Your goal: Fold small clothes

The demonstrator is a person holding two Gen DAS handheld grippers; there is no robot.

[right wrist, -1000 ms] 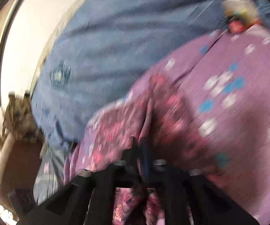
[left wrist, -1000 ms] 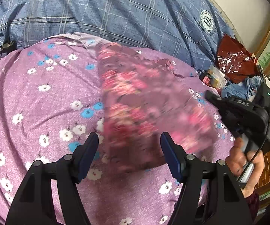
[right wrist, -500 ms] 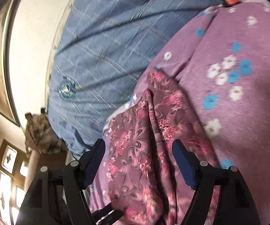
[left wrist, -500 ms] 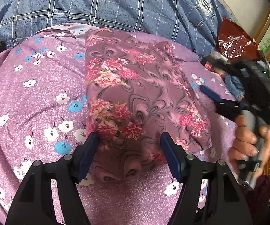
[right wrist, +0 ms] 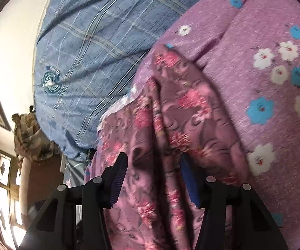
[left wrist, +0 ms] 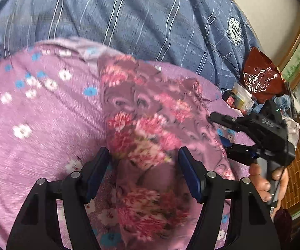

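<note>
While both sets of jaws gape empty, floral garment (left wrist: 150,112) between them, on purple bedspread (left wrist: 35,125).

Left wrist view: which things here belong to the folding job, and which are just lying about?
Part of the job:
- floral garment, lying on the purple sheet
- left gripper, open above it
- right gripper, open at its right edge

Lying about:
- blue plaid blanket behind
- red foil bag
- small boxes beside it
</note>
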